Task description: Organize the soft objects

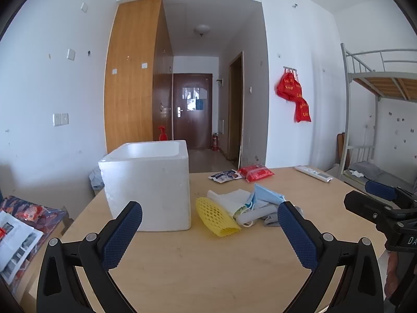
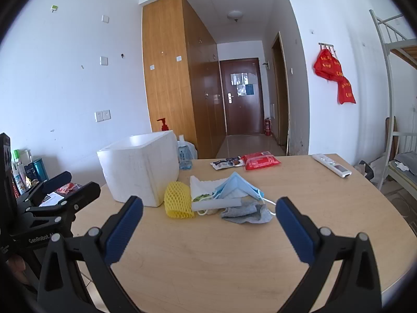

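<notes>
A pile of soft things lies mid-table: a yellow foam net (image 1: pixel 217 217) (image 2: pixel 178 200), a blue face mask (image 1: pixel 264 198) (image 2: pixel 238 186), white tissue (image 1: pixel 232 199) (image 2: pixel 203 184), a grey foam strip (image 2: pixel 216 204) and a grey cloth (image 2: pixel 246 213) (image 1: pixel 271 219). A white foam box (image 1: pixel 148 185) (image 2: pixel 139 168) stands open-topped just left of the pile. My left gripper (image 1: pixel 209 228) is open, short of the pile, nothing between its fingers. My right gripper (image 2: pixel 209 221) is open too, facing the pile. Each gripper shows at the edge of the other's view.
At the table's far edge lie a red wipes pack (image 1: pixel 256 172) (image 2: pixel 260 161), a dark snack packet (image 1: pixel 225 175) (image 2: pixel 226 162) and a white remote (image 1: pixel 314 173) (image 2: pixel 332 165). A blue-capped bottle (image 2: pixel 184 156) stands behind the box. A bunk bed (image 1: pixel 378 120) is on the right.
</notes>
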The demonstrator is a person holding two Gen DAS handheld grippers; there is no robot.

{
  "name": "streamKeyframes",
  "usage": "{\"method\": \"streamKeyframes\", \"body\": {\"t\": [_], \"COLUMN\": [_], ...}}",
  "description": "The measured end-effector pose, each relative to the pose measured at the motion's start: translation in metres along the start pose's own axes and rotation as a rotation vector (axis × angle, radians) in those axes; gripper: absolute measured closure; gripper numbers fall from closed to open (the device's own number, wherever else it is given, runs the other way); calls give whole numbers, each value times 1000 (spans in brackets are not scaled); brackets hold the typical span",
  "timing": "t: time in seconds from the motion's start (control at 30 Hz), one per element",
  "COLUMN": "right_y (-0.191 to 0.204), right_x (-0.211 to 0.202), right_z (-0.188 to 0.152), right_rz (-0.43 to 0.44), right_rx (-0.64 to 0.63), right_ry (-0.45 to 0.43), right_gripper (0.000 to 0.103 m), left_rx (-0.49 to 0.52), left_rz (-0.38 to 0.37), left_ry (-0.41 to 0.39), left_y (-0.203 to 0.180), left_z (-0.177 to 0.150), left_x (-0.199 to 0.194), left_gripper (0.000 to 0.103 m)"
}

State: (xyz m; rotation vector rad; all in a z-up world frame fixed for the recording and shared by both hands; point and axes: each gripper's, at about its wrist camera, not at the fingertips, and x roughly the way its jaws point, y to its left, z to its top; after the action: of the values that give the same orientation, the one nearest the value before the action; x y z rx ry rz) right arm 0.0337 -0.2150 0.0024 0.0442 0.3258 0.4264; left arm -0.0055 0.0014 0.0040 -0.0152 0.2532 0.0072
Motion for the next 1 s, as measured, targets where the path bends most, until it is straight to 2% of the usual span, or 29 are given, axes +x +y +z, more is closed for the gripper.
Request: {"method": "streamKeyframes", "body": {"t": [1.0], "right_y": [-2], "right_x": [-1], "right_z": [0], "right_rz": [-5], "right_rx": [0], "right_ry": [1], "right_gripper": [0], "left_rx": [39], "left_rz": [-9], "left_ry": [-8], "left_y": [-5], "left_z": [2], "left_x": [-5], "left_gripper": [0]}}
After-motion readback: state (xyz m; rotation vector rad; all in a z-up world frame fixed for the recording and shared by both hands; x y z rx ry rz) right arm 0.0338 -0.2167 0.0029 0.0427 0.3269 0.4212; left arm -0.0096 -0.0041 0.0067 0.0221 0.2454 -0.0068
